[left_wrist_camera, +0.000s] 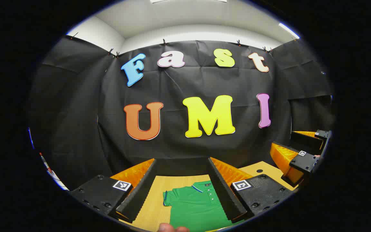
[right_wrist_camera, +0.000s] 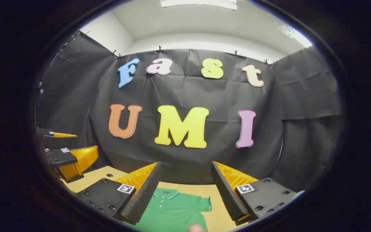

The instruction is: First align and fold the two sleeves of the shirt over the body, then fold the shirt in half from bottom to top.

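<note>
A green polo shirt (left_wrist_camera: 196,207) with a blue-trimmed collar lies flat on the wooden table (left_wrist_camera: 151,209), collar toward the far wall. In the left gripper view its left short sleeve (left_wrist_camera: 168,199) spreads out between my left gripper's (left_wrist_camera: 180,188) open fingers. In the right gripper view the shirt (right_wrist_camera: 172,211) shows its other sleeve (right_wrist_camera: 204,203) between my right gripper's (right_wrist_camera: 185,190) open fingers. Both grippers hover above the shirt with nothing held. The other gripper appears far off at the right edge (left_wrist_camera: 304,161) and at the left edge (right_wrist_camera: 66,158).
The table's far edge meets the black cloth wall (left_wrist_camera: 185,151). A small round hole (left_wrist_camera: 259,170) sits in the tabletop at the right. A fingertip (left_wrist_camera: 172,228) shows at the bottom of the left gripper view, and another fingertip (right_wrist_camera: 196,228) in the right one.
</note>
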`<state>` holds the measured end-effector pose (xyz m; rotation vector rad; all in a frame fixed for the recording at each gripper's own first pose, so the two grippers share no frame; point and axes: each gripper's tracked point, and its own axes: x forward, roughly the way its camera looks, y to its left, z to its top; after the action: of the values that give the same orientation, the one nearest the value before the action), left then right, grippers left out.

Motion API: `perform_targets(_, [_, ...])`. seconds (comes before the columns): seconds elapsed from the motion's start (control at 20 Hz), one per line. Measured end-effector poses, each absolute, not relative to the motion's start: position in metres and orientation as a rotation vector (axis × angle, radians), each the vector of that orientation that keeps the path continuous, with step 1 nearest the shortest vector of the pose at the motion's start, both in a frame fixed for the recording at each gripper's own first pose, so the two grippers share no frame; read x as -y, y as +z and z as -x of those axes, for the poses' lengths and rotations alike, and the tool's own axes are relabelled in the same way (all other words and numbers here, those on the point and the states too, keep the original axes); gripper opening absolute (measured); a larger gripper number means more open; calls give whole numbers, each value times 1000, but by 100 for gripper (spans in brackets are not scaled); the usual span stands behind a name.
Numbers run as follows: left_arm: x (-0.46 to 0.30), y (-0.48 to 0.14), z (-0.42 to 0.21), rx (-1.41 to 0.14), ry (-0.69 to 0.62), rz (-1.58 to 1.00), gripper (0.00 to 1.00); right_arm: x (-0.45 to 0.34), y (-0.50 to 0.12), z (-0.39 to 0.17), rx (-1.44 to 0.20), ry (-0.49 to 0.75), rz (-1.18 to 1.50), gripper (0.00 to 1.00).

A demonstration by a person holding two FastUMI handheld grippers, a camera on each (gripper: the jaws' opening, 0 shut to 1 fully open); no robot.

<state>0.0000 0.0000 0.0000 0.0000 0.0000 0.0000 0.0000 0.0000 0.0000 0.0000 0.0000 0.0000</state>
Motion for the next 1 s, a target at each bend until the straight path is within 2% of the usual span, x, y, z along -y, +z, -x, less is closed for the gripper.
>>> perform_targets(0.2, [-6,-7,-6,-30,6,10,98,5,5,-11,9,-9,-3,98])
perform_targets(0.55, [-7,0,-15,6,0,12,98,-4,-7,-26,-35,7,-21,98])
perform_targets(0.85, [-8,-6,-21,-11,3,32,98,-12,-6,-33,-35,64,8,98])
perform_targets(1.0, [-14,-4,-18,3,17,45,98,-15,-18,-37,-85,100,-5,98])
